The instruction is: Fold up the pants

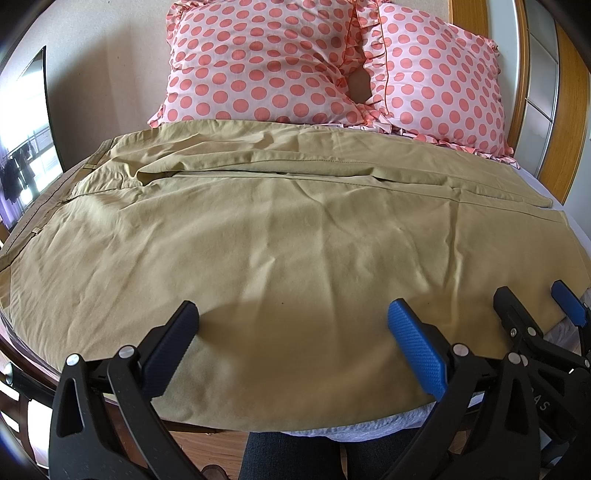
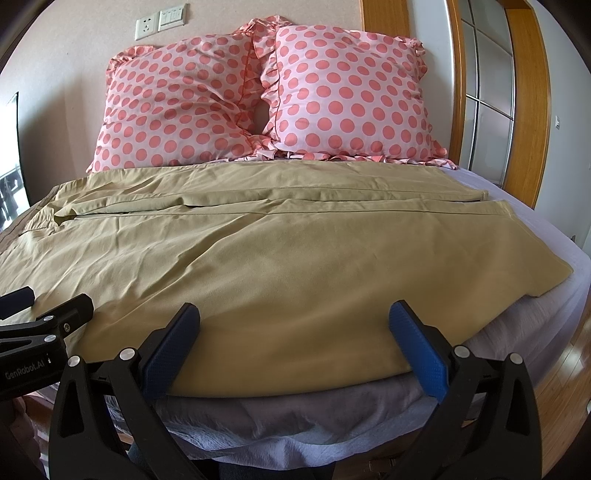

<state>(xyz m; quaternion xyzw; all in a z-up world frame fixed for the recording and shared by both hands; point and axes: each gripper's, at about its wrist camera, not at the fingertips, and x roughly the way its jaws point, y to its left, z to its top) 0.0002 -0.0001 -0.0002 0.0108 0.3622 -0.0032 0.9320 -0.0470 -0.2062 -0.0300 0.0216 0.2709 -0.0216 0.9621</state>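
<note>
Across the bed (image 2: 546,243): khaki pants (image 1: 258,229) spread flat, pillows (image 2: 266,96) at 12 o'clock. Left hand-held gripper (image 1: 293,347) and right hand-held gripper (image 2: 294,347): both spread wide, empty, at 6 o'clock hem.

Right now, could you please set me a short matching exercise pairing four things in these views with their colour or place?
Things:
1. pants
2. pillows
3. wall socket
4. left gripper

Descriptions:
A. pink with coral dots
B. on the wall above the pillows
C. khaki, spread across the bed
D. fingers wide apart over the near edge of the pants

Pairs: 1-C, 2-A, 3-B, 4-D
</note>
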